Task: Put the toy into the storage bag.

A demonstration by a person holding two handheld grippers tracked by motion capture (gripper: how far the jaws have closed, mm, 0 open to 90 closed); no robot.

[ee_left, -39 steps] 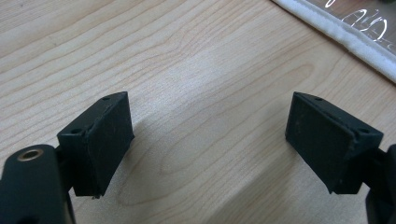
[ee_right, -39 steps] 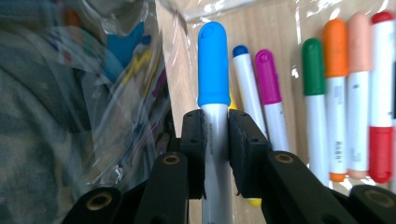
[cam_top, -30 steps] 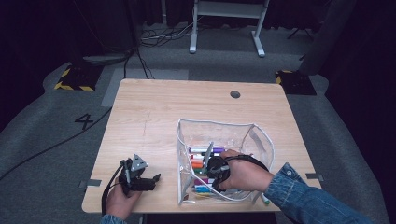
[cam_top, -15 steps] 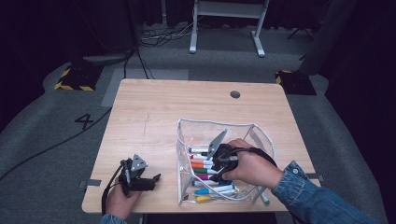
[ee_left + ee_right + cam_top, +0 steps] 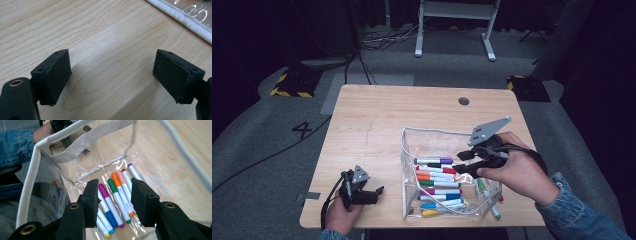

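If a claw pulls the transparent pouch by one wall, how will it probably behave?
The transparent pouch looks like thin soft plastic with creases, so the wall would probably bend, not lift stiffly. The markers lie loose inside; being round, they would likely roll and slide together. Its glossy film may slip.

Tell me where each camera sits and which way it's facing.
High view: above the person's side, looking forward and down on the table; shows both hands, left gripper and right gripper.
Left gripper view: on the left gripper, facing down at bare wood; open jaws show.
Right gripper view: on the right gripper, looking down into the pouch at the markers; open jaws and a denim sleeve show.
High and right gripper views share pouch and markers.
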